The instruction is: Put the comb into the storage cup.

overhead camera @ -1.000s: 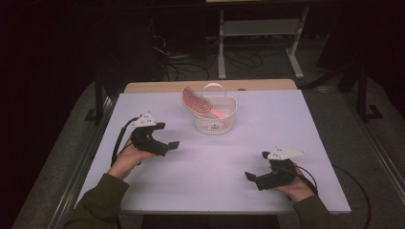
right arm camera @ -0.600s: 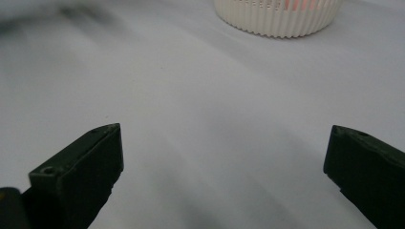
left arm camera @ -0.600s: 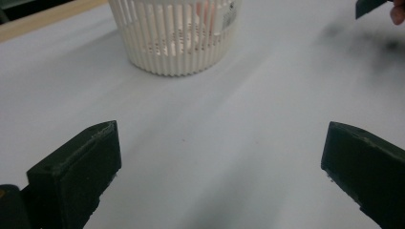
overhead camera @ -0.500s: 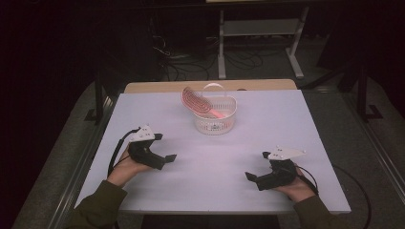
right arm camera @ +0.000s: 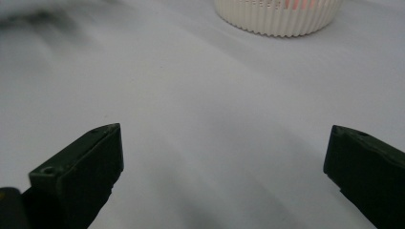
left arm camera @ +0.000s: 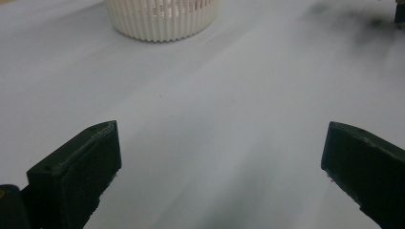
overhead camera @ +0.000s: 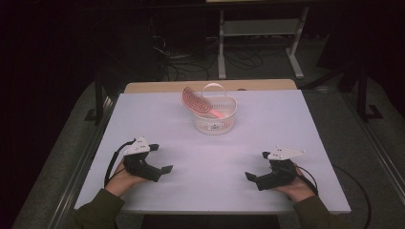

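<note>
White basket (overhead camera: 215, 116): sitting upright on the table (overhead camera: 286, 124), toward the far edge, roughly centred; ribbed wall, looped handle rising behind.
Pink brush (overhead camera: 196, 101): lying inside the basket, round ribbed head sticking up over the basket's left rim, handle slanting down into it.
Left gripper (overhead camera: 161, 163): resting low near the table's front edge, well short of the basket and to its left; jaws spread wide, holding nothing, pointing toward the table's middle.
Left hand (overhead camera: 120, 177): gripping the left gripper from behind, sleeve coming in over the front edge.
Right gripper (overhead camera: 257, 168): sitting near the front edge, well short of the basket and to its right; jaws parted wide, nothing between them.
Right hand (overhead camera: 298, 187): wrapping the rear of the right gripper.
Left gripper view: basket wall (left arm camera: 160, 19) showing far ahead, bare table between the jaws.
Right gripper view: basket wall (right arm camera: 279, 16) far ahead, pink glowing through the slats.
Floor beyond the basket: dim, cables (overhead camera: 186, 59) lying there.
</note>
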The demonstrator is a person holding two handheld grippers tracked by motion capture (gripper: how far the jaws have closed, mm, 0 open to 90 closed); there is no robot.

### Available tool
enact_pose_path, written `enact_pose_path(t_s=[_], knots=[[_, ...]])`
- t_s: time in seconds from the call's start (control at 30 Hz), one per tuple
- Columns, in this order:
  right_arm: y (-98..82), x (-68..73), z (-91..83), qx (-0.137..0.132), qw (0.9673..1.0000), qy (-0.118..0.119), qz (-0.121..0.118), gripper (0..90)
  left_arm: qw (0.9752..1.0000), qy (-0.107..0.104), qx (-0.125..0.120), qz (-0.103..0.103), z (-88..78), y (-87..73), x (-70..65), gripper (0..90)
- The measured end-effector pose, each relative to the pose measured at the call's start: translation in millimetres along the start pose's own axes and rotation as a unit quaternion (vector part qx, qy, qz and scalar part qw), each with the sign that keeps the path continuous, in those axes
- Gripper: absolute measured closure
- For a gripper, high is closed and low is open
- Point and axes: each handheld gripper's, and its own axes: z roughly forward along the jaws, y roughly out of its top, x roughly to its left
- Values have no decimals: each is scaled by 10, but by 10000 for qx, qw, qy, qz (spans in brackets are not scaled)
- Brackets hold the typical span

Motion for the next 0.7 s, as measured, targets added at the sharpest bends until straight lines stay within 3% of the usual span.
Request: enact_pose_path(t_s=[0.2, 0.47, 0.7], knots=[[-2, -2, 0, 13, 10000, -6, -7, 0, 9997, 138, 144, 115, -40, -93, -10, 0], [-6, -10, -3, 27, 10000, -39, 7, 0, 9998, 44, 185, -24, -81, -208, 5, 0], [-9, -17, 3, 43, 10000, -61, -8, 0, 9997, 7, 234, 8, -77, -236, -2, 0]])
